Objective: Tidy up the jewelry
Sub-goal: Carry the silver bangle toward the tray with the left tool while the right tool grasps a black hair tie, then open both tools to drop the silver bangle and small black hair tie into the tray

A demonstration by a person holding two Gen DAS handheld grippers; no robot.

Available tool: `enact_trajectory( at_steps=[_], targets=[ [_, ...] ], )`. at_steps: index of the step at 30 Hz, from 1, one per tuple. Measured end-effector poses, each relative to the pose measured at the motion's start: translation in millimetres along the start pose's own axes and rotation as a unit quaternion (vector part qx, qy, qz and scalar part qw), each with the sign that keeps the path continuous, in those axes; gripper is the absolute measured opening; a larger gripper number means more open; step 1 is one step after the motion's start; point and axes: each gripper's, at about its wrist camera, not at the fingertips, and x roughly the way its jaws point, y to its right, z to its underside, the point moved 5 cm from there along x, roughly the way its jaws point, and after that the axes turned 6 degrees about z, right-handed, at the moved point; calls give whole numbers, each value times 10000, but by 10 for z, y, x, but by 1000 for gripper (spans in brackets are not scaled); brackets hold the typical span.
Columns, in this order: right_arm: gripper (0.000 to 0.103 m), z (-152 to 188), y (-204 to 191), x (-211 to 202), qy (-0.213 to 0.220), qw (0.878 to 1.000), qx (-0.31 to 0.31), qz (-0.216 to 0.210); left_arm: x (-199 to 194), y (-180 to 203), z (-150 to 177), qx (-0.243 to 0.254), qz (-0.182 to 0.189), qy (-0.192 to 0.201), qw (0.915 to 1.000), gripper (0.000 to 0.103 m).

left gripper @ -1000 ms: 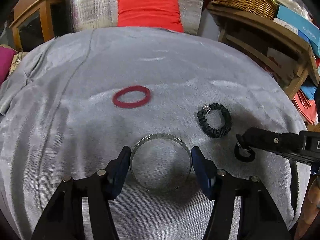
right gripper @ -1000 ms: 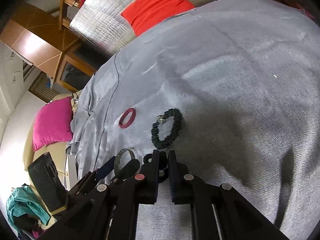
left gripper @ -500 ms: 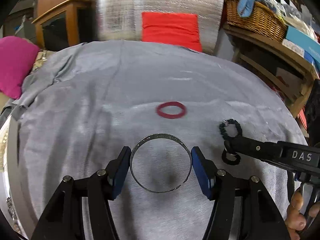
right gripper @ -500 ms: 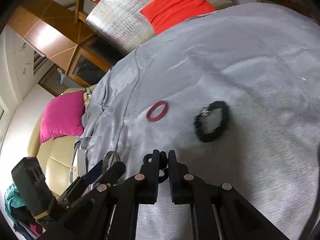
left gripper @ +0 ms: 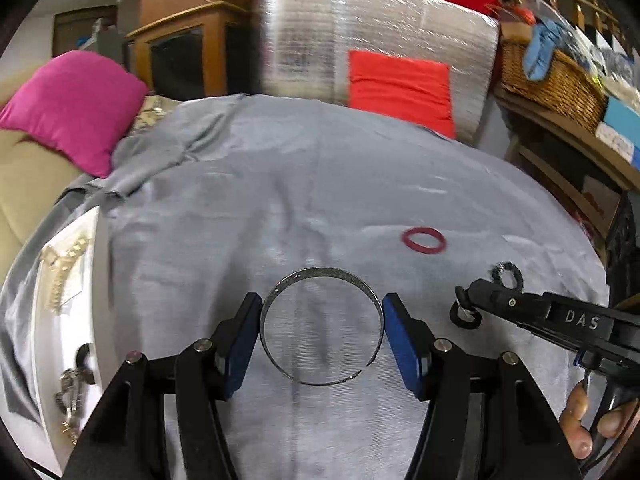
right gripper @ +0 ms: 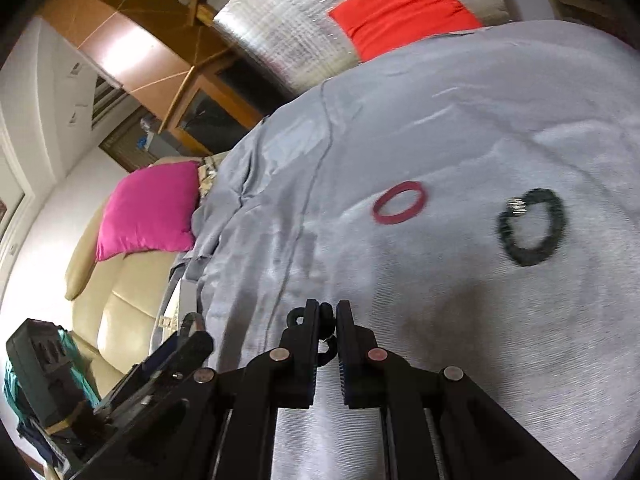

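My left gripper [left gripper: 322, 330] is shut on a silver bangle [left gripper: 320, 276], held between its blue pads above the grey cloth [left gripper: 280, 208]. My right gripper [right gripper: 328, 314] is shut on a small black ring [right gripper: 326, 350]; in the left wrist view the ring [left gripper: 464, 318] hangs from its tip. A red ring [left gripper: 424, 240] and a black beaded bracelet [right gripper: 532, 228] lie on the cloth farther off; both also show in the other views [right gripper: 398, 203] [left gripper: 508, 274].
A white tray [left gripper: 102, 280] with gold and silver jewelry sits at the left edge of the cloth. A pink cushion [left gripper: 72, 104] lies on a beige sofa at left. A wooden shelf with a wicker basket [left gripper: 548, 76] stands at right.
Both grippers have lifted and swung left with their rings held. The red ring and black bracelet now lie farther to the right, and the white tray has come into view.
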Motion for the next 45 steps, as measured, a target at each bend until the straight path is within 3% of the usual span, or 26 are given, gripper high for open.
enact_trajectory(
  at_steps=[12,21,27,36,45],
  targets=[
    [10,181,-1033,394,-270,9961,-690,-485,-595,-1085,107,-523,-993,458,9926,63],
    [10,496,-2134,820,-702,9829,-1474,-852,-866,-1775,525,-915,-1588,168,9829,63],
    [10,689,-2708,1228,-1137,9718,-1807,-1000,-759,-1971,842,-1400,-1518,-457,9774,63],
    [10,1038,-3312,1910,-2053,9426,-2412,-1055,-580,-2106,1005,-1809,-1590,-881,9666,63],
    [10,1321,-3396,2394,-2582,9185,-2925,-640,-438,-2198,1141,-2128,-1515,-1224,9575,63]
  ],
)
